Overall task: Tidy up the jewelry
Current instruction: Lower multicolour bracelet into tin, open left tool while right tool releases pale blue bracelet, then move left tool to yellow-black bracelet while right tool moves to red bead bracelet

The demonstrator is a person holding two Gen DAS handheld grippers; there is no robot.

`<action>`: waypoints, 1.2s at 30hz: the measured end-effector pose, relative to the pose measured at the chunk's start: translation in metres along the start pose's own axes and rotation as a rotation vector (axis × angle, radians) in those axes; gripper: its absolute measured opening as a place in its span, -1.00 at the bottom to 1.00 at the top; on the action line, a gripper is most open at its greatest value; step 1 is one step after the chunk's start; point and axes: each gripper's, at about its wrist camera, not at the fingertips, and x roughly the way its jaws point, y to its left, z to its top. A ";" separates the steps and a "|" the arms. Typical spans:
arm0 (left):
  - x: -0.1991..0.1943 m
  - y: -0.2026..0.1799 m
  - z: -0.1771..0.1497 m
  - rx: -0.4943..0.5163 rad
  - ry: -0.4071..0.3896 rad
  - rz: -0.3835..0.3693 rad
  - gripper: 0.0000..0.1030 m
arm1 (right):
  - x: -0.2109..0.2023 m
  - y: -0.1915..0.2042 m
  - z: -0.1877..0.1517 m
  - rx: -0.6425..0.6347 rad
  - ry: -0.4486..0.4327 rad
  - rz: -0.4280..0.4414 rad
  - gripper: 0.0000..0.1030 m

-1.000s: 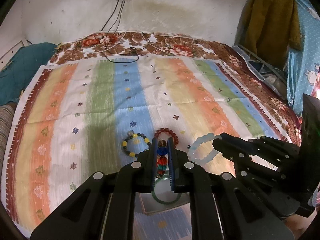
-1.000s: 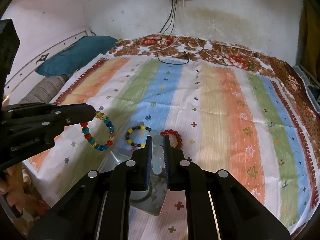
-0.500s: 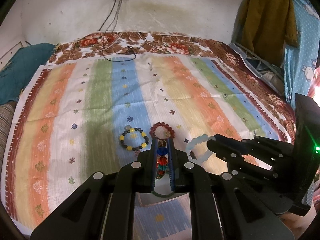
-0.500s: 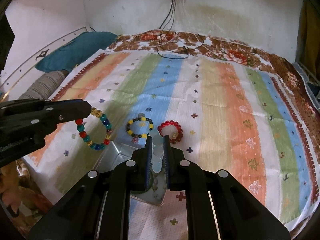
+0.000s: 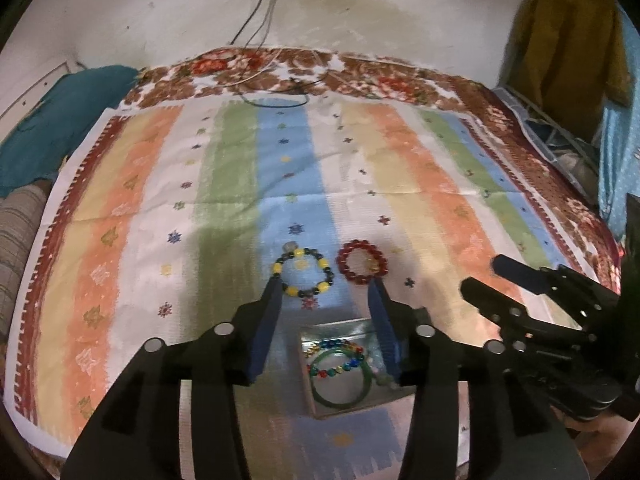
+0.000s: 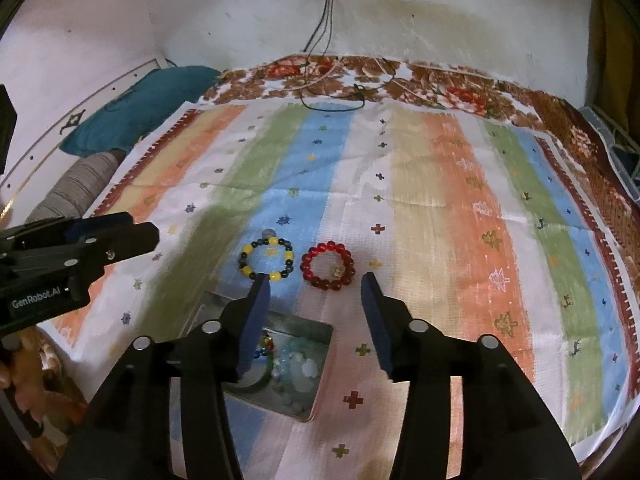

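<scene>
A small metal tin point(image 5: 308, 384) point(image 6: 322, 364) sits on the striped cloth, below both grippers. In it lie a multicolour bead bracelet point(image 5: 340, 368), a green bangle point(image 5: 340, 402) and a pale blue bead bracelet point(image 6: 302, 370). Just beyond the tin, a yellow-and-black bracelet point(image 5: 298, 254) point(image 6: 272, 241) and a red bead bracelet point(image 5: 345, 260) point(image 6: 306, 268) lie side by side on the cloth. My left gripper point(image 5: 325, 283) point(image 6: 140, 227) hangs over the tin, its jaws opening with nothing between them. My right gripper point(image 6: 315, 280) point(image 5: 480, 274) is also opening and holds nothing.
The striped cloth point(image 5: 224, 184) covers a floral bedspread point(image 6: 460, 88). Cables point(image 6: 332, 100) run from a wall socket onto the bed's far edge. A teal pillow point(image 6: 136, 108) lies at the left. Clothes point(image 5: 568, 32) hang at the right. A hand point(image 5: 592, 434) grips the right tool.
Both grippers have gone from shut to open. The multicolour bracelet left the left jaws and the pale blue one left the right jaws; both now lie in the tin.
</scene>
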 end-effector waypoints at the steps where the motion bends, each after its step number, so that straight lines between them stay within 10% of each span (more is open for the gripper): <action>1: 0.003 0.002 0.001 -0.007 0.006 0.005 0.00 | 0.002 -0.001 0.001 0.001 0.004 -0.003 0.03; 13: 0.040 0.013 0.014 0.000 0.076 0.078 0.58 | 0.041 -0.011 0.007 -0.001 0.101 -0.054 0.27; 36: 0.112 0.039 0.024 -0.092 0.199 0.089 0.66 | 0.091 -0.021 0.023 0.017 0.152 -0.034 0.56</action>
